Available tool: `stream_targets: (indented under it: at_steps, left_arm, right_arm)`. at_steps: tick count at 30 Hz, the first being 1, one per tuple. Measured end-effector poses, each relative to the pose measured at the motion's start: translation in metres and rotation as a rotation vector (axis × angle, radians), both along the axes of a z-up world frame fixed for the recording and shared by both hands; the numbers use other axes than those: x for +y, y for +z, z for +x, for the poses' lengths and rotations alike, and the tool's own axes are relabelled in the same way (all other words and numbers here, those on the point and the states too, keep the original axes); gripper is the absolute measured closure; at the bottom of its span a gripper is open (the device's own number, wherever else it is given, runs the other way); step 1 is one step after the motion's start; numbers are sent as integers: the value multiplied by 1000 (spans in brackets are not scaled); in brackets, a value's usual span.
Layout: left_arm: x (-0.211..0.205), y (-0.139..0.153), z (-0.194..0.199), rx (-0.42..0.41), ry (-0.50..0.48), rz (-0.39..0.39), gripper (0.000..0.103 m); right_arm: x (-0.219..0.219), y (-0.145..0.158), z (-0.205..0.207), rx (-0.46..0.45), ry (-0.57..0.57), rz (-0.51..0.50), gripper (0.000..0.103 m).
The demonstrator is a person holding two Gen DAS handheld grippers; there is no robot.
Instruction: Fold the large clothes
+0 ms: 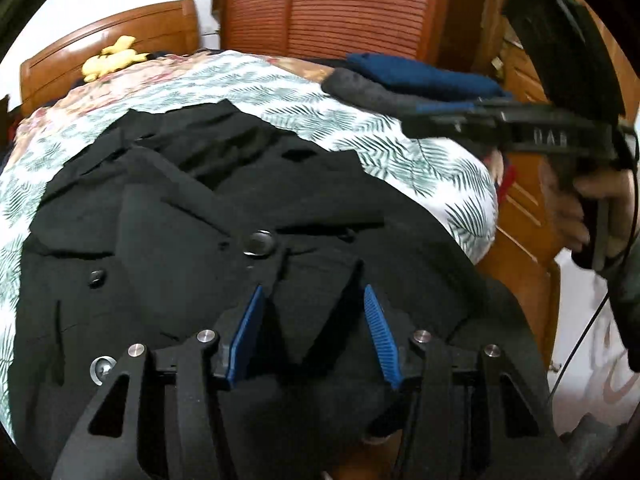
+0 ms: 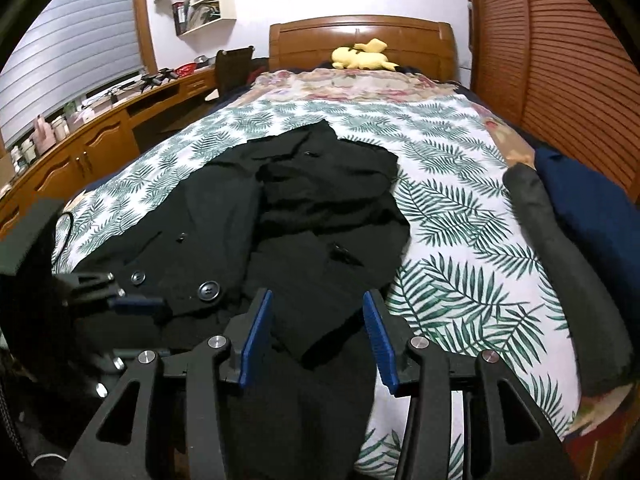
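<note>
A large black coat [image 1: 168, 208] with big buttons lies rumpled on the leaf-print bedcover [image 1: 432, 160]; the right wrist view shows the coat [image 2: 320, 200] spread up the middle of the bed. My left gripper [image 1: 314, 288] hangs low over the coat's near hem, jaws apart, with a flap of black cloth lying between the blue pads [image 1: 250, 324] without being pinched. A hand holds my right gripper [image 1: 414, 128] above the bed's right side. From its own camera, the right gripper [image 2: 317, 294] stands open over a corner of the coat. The left gripper [image 2: 132, 302] rests at the coat's near-left edge.
Dark grey and navy folded clothes [image 2: 560, 216] lie along the bed's right edge. A yellow plush toy [image 2: 362, 58] sits by the wooden headboard [image 2: 360, 32]. A louvred wardrobe [image 2: 560, 60] stands on the right, a wooden desk [image 2: 100, 136] with small items on the left.
</note>
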State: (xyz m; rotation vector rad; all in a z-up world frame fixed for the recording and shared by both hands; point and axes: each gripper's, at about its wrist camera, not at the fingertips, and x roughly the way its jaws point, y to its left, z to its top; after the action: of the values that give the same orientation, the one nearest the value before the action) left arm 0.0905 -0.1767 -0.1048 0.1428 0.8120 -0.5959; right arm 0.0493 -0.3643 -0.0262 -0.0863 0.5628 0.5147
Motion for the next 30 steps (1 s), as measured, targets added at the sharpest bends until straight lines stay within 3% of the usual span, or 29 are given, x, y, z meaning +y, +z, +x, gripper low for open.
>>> stream_targets:
  at_steps: [3,6,7,11,17,21,30]
  left_arm:
    - [-7,-11,5,-1,-15,39,50]
    - [-11,-20,10,-6,-33,113,97]
    - [-7,-20,10,7,-39,100,100]
    - [18,0,0,-54,-20,43,101]
    - [87,54,-15,-167,92,-70,101]
    - [131,72,-13,-194,170,-101,101]
    - [197,57,36,-169,362,-54,101]
  right_arm:
    - [2,3,-3,0,-15,-11,55]
    - [3,4,-5,7,-32,-5,55]
    - [4,4,-7,12,-34,-3,55]
    - [11,3,-12,19,-32,-21,55]
    - [30,13,-16,26,-38,-38,55]
    - [44,16,-11,20,-10,-39,55]
    - [57,-9,52,36,38,-34,55]
